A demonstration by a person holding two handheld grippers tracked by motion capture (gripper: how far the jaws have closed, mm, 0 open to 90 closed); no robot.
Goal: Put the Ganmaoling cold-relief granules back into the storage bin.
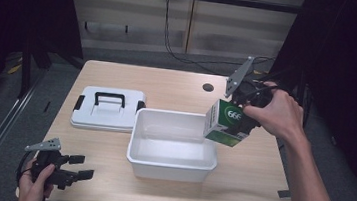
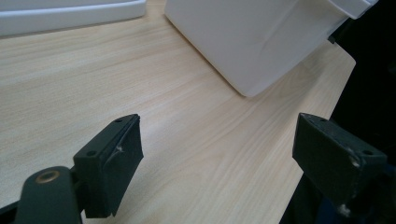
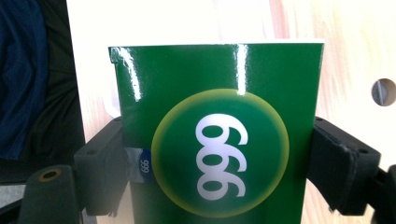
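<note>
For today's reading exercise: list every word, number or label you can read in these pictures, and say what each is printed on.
"999", upside down in the right gripper view (so it looks like 666): white digits in the round emblem on the green box.
"999": tiny, on a blue strip at that box's edge.
Other print on the box: too blurred.

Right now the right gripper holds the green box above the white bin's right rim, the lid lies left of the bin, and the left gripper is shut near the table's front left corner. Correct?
One error: the left gripper is open, its jaws wide apart in the left gripper view. The right gripper does hold the green box above the white bin's right rim, and the lid lies left of the bin.
</note>
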